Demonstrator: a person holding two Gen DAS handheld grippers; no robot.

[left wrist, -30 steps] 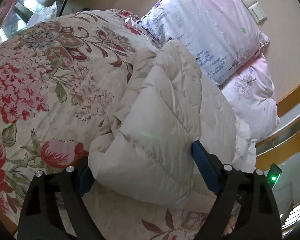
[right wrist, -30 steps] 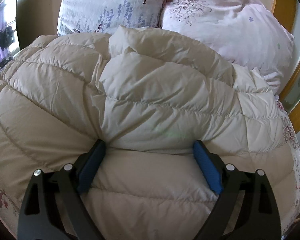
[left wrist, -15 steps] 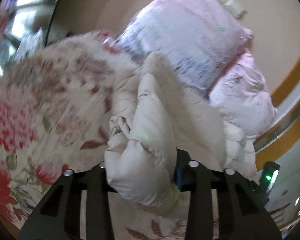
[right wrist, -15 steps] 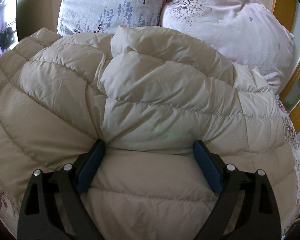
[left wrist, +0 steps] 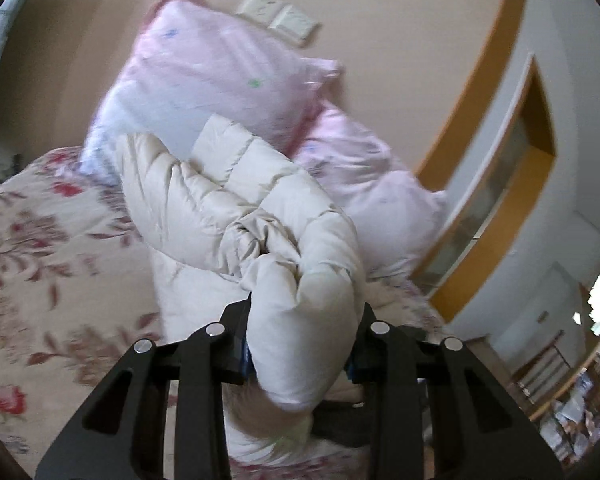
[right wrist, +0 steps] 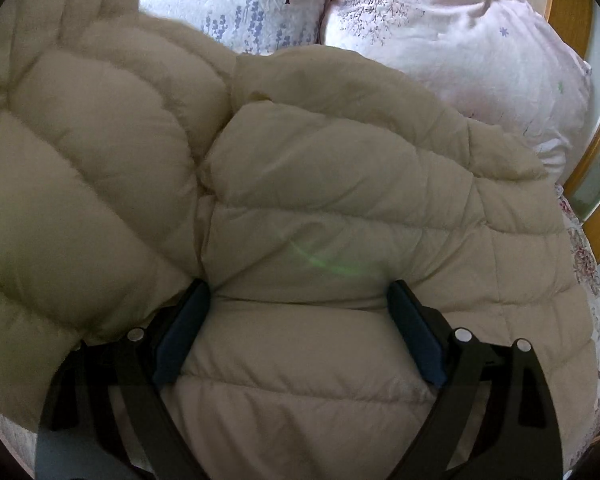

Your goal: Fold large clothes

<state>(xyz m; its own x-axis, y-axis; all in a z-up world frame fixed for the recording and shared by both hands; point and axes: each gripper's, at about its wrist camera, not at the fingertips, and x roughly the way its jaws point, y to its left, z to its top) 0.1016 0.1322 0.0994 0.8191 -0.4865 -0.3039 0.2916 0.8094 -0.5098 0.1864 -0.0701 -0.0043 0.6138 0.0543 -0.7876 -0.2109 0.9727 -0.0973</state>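
Left wrist view: the left gripper (left wrist: pixel 300 340) is clamped on a puffy roll of the cream down jacket (left wrist: pixel 240 208) — a sleeve or an edge, I cannot tell which. Its jaws have just been closing, with that roll between them. From the grip the jacket runs away toward 11 o'clock, its long axis slanting across the floral bedspread (left wrist: pixel 48 260) to the pillows (left wrist: pixel 220 72) at 12.

Right wrist view: the right gripper (right wrist: pixel 300 328) stands wide open, holding nothing. Its blue pads (right wrist: pixel 182 334) press down into the jacket (right wrist: pixel 320 184) on either side of a quilted panel. The bulk spreads from 9 through 12 to 3 o'clock, and the pillows (right wrist: pixel 460 40) lie beyond at 12 to 1.

The fold likely turns on this — the left gripper holds the free end, while the right sits on the body like an anchor.
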